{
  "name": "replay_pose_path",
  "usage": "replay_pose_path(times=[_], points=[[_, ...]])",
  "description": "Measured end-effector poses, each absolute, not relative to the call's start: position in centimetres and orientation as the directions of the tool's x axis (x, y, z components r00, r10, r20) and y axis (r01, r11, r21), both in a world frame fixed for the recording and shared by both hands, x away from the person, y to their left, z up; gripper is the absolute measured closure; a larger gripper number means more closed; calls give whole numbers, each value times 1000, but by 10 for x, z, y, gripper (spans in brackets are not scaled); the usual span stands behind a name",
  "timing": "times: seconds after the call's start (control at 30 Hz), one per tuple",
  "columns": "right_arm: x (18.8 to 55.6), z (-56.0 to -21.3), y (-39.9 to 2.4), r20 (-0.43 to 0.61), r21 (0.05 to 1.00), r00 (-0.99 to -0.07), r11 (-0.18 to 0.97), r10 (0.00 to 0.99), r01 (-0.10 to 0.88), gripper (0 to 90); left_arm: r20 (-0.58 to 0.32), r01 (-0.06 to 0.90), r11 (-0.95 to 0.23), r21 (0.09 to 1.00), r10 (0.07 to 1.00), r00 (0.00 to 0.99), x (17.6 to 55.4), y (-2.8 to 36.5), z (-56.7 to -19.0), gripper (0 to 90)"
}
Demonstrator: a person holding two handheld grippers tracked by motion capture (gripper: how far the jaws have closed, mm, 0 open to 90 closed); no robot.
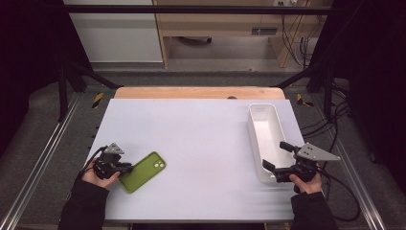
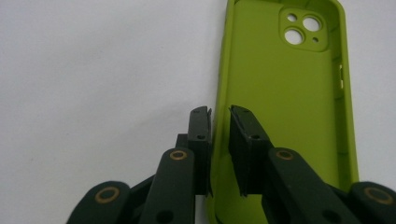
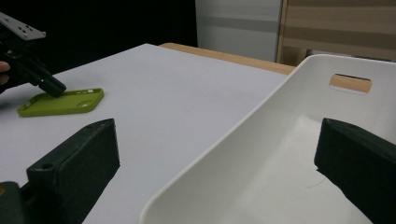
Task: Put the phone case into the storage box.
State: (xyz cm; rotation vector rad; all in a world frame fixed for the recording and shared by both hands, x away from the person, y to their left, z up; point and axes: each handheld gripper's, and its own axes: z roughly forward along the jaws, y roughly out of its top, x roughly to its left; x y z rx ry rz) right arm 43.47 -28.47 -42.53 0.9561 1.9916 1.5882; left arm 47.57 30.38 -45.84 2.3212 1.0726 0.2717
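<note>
While the green phone case lies near the counter's front-left corner, the left tongs pinch its side wall; the right tongs gape, straddling the white tray's near wall.

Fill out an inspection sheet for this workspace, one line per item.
Surface: white table top, bare apart from two items.
Job's things: green phone case lying open side up near the left front; long white bin at the right.
Clutter: nothing seen.
Grippers: left gripper has one jaw on each side of the case's side wall; right gripper open, straddling the bin's near wall.
Cables: a black cable trails from the right gripper.
Surroundings: metal frame rails, wooden furniture behind.
</note>
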Motion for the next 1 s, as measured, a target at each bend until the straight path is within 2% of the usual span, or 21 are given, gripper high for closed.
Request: replay_pose_path(times=[0.27,0.37,1.0], points=[[435,-425,-285,93,961,-675,113,732,254,4,-64,639,-520,567,746,663,476,304,-459,803],[435,-425,-285,94,960,-676,113,731,255,4,-48,633,-524,569,747,663,476,304,-458,834],[435,-425,-285,93,961,-677,113,730,254,4,-26,620,-541,568,742,670,474,304,-457,874]])
